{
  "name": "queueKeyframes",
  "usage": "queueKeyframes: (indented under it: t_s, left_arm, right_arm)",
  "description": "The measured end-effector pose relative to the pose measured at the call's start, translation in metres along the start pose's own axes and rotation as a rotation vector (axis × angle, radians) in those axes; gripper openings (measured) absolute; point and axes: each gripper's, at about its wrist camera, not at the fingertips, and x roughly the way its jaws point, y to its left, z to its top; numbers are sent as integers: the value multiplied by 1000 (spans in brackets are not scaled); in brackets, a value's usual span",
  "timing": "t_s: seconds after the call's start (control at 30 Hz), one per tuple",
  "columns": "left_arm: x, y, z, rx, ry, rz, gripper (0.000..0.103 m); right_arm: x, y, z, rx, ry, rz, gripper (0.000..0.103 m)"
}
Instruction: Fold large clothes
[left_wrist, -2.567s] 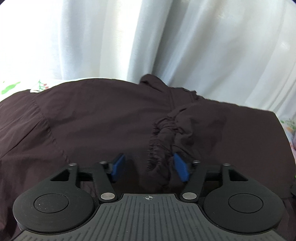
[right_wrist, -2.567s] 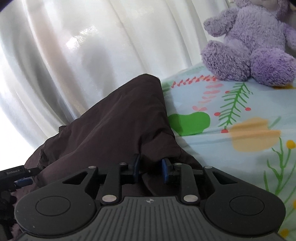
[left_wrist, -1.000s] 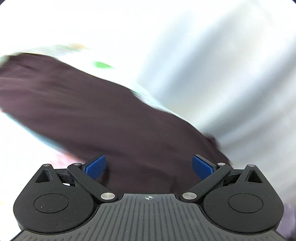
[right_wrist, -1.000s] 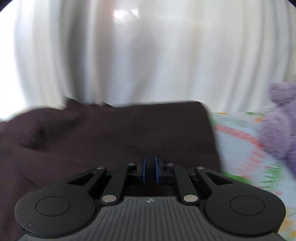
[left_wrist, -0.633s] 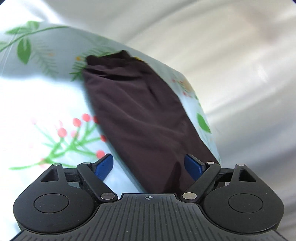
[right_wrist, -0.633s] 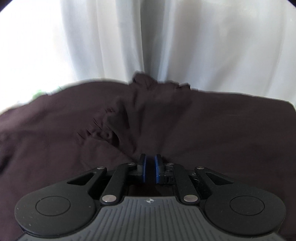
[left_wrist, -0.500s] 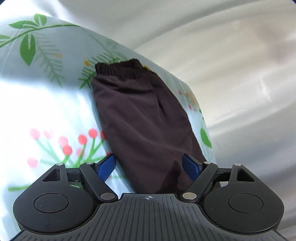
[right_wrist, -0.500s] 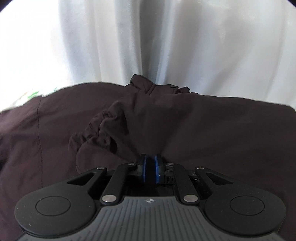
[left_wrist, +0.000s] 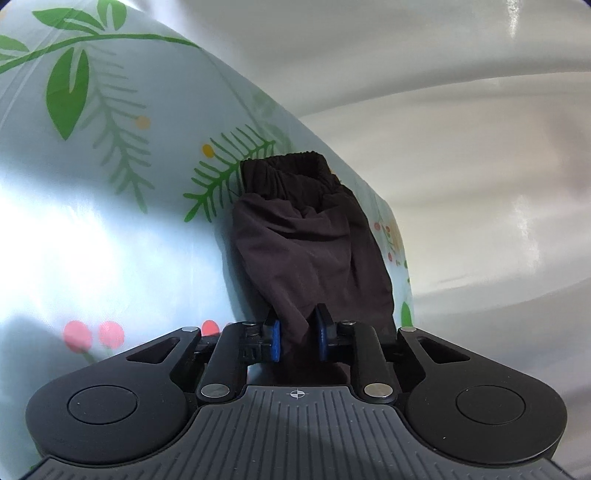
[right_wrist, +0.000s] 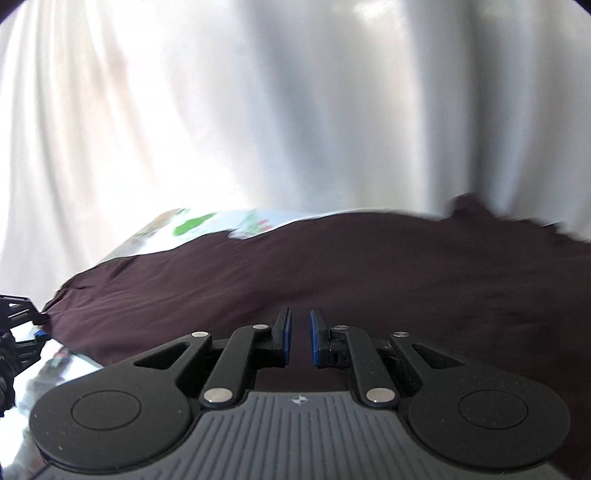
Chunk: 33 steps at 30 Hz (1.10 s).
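A dark brown garment (left_wrist: 310, 243) lies on a pale blue floral bedsheet (left_wrist: 110, 221). In the left wrist view one narrow part of it stretches away to an elastic gathered end. My left gripper (left_wrist: 297, 338) is shut on the near end of this part, with cloth bunched between the blue pads. In the right wrist view the garment (right_wrist: 332, 273) spreads wide across the bed. My right gripper (right_wrist: 299, 338) hovers over it with the pads slightly apart and nothing between them. The left gripper (right_wrist: 18, 332) shows at the far left edge there, at the garment's corner.
White curtains (right_wrist: 295, 110) hang behind the bed in both views. The floral bedsheet (right_wrist: 192, 225) shows beyond the garment's far left edge.
My left gripper has closed on the near end of the garment's narrow part. My right gripper has swung left, and its pads have parted slightly.
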Motion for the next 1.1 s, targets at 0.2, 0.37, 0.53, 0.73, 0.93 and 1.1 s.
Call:
queueKeyframes:
  t_s: [0.2, 0.37, 0.53, 0.73, 0.93, 1.1]
  left_arm:
    - [-22, -38, 1, 170, -37, -28, 11]
    - [-51, -89, -13, 372, -85, -135, 10]
    - [-79, -146, -54, 548, -85, -315, 9]
    - [-85, -208, -149, 824, 48, -496, 10]
    - [-51, -207, -236, 1004, 226, -463, 10]
    - [-14, -182, -294, 1135, 332, -337, 20]
  right_arm:
    - [56, 27, -12, -23, 71, -3, 10]
    - [64, 26, -28, -53, 52, -25, 6]
    - [60, 17, -32, -25, 36, 0, 6]
    - [46, 5, -24, 42, 69, 24, 6]
    - [-34, -58, -23, 270, -45, 39, 22]
    - [-60, -116, -37, 552, -88, 205, 51]
